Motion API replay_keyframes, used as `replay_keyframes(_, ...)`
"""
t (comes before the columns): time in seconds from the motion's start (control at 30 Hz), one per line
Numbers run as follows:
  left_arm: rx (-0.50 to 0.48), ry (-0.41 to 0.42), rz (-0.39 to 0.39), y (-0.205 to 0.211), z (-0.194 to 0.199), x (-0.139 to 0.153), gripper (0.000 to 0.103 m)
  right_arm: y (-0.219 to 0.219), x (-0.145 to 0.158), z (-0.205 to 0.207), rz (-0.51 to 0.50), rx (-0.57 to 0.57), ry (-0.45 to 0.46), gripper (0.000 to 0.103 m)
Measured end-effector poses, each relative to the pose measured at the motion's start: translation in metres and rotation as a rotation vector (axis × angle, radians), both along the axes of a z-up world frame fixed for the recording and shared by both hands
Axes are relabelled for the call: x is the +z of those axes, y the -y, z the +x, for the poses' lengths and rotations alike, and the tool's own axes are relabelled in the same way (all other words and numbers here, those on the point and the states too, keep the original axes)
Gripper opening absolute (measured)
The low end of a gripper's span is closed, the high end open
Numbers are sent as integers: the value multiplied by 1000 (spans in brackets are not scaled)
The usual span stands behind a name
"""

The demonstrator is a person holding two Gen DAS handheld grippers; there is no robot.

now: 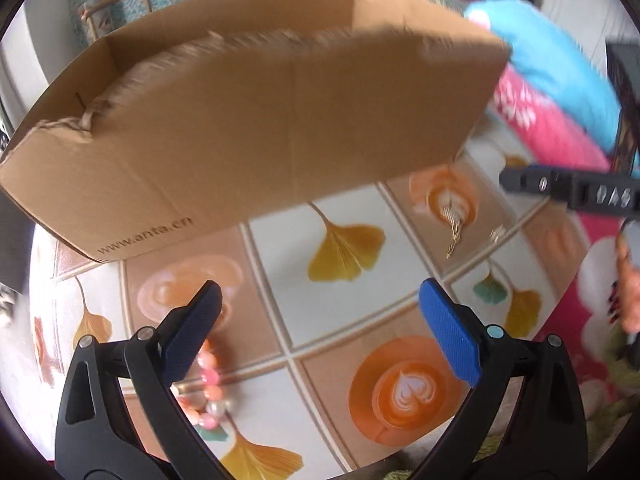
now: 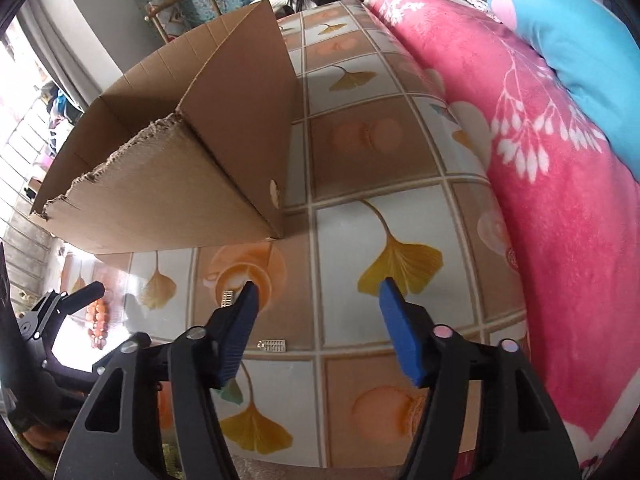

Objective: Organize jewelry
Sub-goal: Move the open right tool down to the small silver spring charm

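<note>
I have the table (image 2: 400,208) under both grippers, covered in a cloth printed with yellow leaves and coffee cups, and a pink blanket (image 2: 560,220) runs along its right edge. The biggest thing on it is the cardboard box (image 1: 256,120), open at the top with a torn rim, standing at the far left side; I judge this is where the jewelry should end up.

My left gripper (image 1: 320,332) is spread wide and holds nothing. Right beside its left finger, partly hidden behind it, lies the bead bracelet (image 1: 208,392), pink, orange and pearl beads in a loose loop on the cloth. My right gripper (image 2: 316,328) is also wide open and empty. Just off its left finger lies a small gold clasp piece (image 2: 273,346), and a little farther on, a gold comb-like piece (image 2: 227,298) sits on the printed cup. From the left camera, a gold chain (image 1: 454,232) lies there, with another small piece (image 1: 497,235) beside it.

To do this step well, I would pick one item per hand. For the bracelet, I need to shift the left gripper leftward so the beads sit between the fingers, then come down until the tips touch the cloth and close slowly. The flat gold pieces are thin, so I expect them to slip; I would press low and pinch across the narrow side.
</note>
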State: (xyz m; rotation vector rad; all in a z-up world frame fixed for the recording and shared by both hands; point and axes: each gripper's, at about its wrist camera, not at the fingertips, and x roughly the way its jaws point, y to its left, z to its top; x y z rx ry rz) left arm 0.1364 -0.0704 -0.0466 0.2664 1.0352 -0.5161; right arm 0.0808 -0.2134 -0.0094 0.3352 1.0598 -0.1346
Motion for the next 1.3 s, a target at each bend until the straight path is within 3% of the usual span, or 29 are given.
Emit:
replay_keyframes(0.13,4,-12,43,5,-4,-10,95,-2,2,5,-67,-2,4,80)
replay_keyframes(0.57,20,29,10,-4,-5,-9,95,0,-18,37,-154,-14,-55,96)
replay_keyframes(0.73,20,31,10,-4,-5,-8,95,-7,-24,42,-211,3,-76,97)
replay_keyframes(1.1,6,36,8,-10,-7,-6,95,-6,-24,40,-207,1,-54,97)
replay_keyframes(1.3,13,47,1,-12,-10,-5,95,6,-4,24,-132,46,46,97)
